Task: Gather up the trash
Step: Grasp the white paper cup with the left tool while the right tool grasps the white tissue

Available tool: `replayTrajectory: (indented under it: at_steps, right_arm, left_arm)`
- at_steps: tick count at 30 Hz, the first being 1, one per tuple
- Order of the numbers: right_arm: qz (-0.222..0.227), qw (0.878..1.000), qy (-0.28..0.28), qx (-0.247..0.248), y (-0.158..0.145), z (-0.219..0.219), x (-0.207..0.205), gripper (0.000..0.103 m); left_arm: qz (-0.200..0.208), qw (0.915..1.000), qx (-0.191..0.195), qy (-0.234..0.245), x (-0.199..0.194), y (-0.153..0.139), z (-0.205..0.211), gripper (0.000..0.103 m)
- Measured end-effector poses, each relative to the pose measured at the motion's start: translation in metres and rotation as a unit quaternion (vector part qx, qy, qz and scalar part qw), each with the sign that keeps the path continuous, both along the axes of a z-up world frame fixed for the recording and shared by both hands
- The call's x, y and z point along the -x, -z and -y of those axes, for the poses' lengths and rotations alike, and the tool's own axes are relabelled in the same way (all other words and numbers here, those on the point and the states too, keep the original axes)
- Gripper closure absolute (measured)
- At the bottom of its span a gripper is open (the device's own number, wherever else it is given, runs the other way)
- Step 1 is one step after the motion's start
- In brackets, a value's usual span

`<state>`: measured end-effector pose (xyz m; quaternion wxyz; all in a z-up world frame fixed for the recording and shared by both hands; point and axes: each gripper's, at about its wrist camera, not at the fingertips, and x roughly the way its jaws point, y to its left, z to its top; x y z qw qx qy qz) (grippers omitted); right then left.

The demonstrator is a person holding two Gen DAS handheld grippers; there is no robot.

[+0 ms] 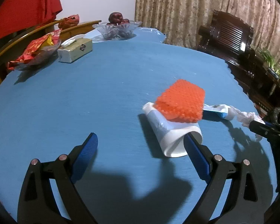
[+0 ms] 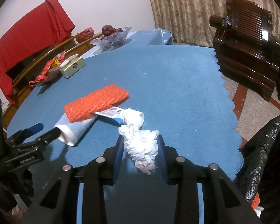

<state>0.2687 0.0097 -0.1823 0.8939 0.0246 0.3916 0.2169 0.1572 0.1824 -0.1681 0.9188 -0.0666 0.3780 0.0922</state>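
Right now my right claw [image 2: 140, 145] sits low in the middle of its own view, jaws drawn in narrow and pressing on a crumpled white tissue [image 2: 140, 145], which bulges between the blue pads and trails down below them. Just above the tissue lies a flattened white and blue tube [image 2: 112, 113], partly tucked under an orange bubble-wrap sleeve [image 2: 96, 102], and that sleeve leans on a white paper cup [image 2: 74, 130] lying on its side on the blue tablecloth [image 2: 177, 85]. At the lower right edge of this frame stands a bin lined with a black bag [image 2: 259, 153].

My left claw [image 1: 141, 141] is spread wide across the bottom of its view, holding nothing; its right-hand finger [image 1: 196, 153] pokes into the mouth of the cup [image 1: 169, 130], while the other finger [image 1: 87, 149] stands clear over bare cloth. Whether that finger touches the cup's wall I cannot tell.

Toward the upper left of the left view sit a tissue box [image 1: 75, 50], a dish of red wrappers [image 1: 35, 54] and a glass fruit bowl [image 1: 117, 29]
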Motion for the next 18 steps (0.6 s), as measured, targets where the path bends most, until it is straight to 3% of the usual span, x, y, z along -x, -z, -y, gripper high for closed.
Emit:
replayTrajectory:
  at_steps: [8, 18]
  right_arm:
    - [0.001, 1.000, 0.003, 0.000, -0.003, 0.001, -0.002, 0.068]
    - [0.000, 1.000, 0.012, -0.006, -0.003, 0.009, -0.003, 0.068]
  left_arm:
    - [0.010, 0.9981, 0.026, 0.054, -0.006, -0.006, 0.030, 0.012]
    - [-0.007, 0.9991, 0.025, 0.034, -0.030, 0.012, 0.031, 0.013]
